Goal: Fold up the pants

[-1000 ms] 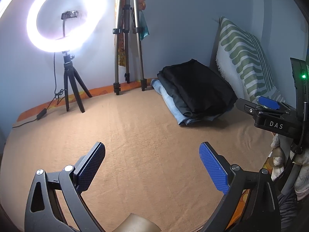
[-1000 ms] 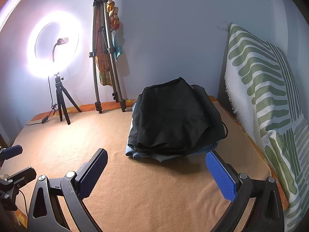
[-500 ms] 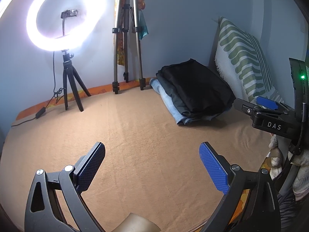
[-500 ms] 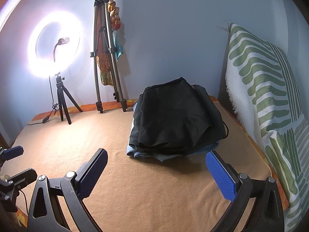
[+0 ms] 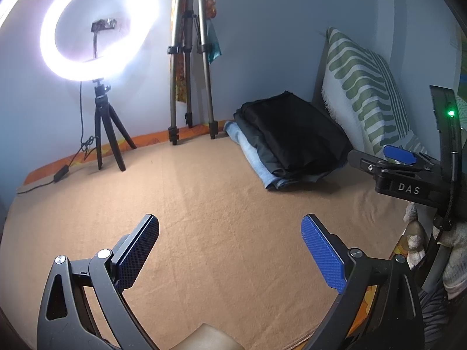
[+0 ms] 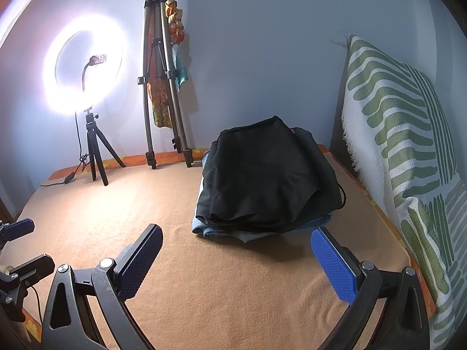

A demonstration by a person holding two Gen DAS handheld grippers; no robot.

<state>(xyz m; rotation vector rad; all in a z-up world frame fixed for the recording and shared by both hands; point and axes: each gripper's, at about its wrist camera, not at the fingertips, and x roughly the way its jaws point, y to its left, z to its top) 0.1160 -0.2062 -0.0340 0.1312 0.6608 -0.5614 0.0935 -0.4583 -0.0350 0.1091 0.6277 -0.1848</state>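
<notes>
A stack of folded pants (image 5: 292, 140), black on top and light blue denim at the bottom, lies at the far right of a tan blanket (image 5: 219, 204). It also shows in the right wrist view (image 6: 262, 180), straight ahead of the fingers. My left gripper (image 5: 230, 248) is open and empty above the bare blanket. My right gripper (image 6: 236, 256) is open and empty, a short way in front of the stack. The right gripper's side shows in the left wrist view (image 5: 400, 160).
A lit ring light on a small tripod (image 5: 99, 29) and a tall tripod (image 5: 189, 58) stand by the back wall. A green-and-white patterned cloth (image 6: 402, 151) leans along the right side. A cable (image 5: 43, 180) runs along the blanket's far left edge.
Both views drift very slightly; the grippers stay open and the stack has not moved.
</notes>
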